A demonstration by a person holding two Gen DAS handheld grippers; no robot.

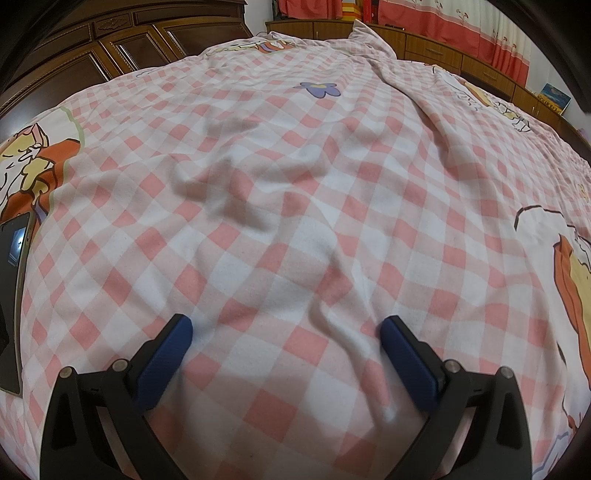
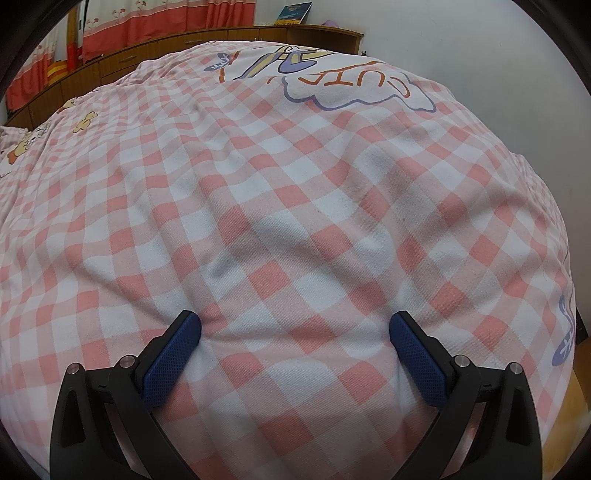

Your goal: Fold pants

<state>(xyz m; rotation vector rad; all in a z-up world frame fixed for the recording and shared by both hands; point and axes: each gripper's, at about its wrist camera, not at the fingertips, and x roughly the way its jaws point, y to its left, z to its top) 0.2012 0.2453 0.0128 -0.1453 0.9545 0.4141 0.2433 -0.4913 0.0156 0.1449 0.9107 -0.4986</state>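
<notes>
Left wrist view: I see my left gripper (image 1: 286, 332) with its jaws spread wide and nothing between them. The blue pads (image 1: 166, 360) sit low over a pink-and-white checked bedsheet (image 1: 295, 184), which is creased into soft ridges just ahead of the fingers. Whether the pads touch the cloth I cannot tell.

A dark phone (image 1: 14, 295) lies flat on the sheet at the far left edge of this view, well apart from the gripper. Cartoon prints (image 1: 33, 166) mark the sheet at left and right. Behind the bed stands a dark wooden wardrobe (image 1: 129, 40) at upper left, and a lower wooden cabinet (image 1: 424, 44) runs along the back under red-and-white curtains (image 1: 443, 18).

Right wrist view: my right gripper (image 2: 295, 332) is likewise released, jaws wide apart, holding nothing. It sits low over the same checked sheet (image 2: 295, 203), with the left pad (image 2: 173, 354) beside a shallow fold. A printed cloud with orange lettering (image 2: 358, 88) shows near the far edge of the bed. A white wall (image 2: 461, 55) stands at right, and a book (image 2: 293, 13) rests on the cabinet at the back.

The pants: I can find them in neither view. Only bedsheet lies in front of both grippers.
</notes>
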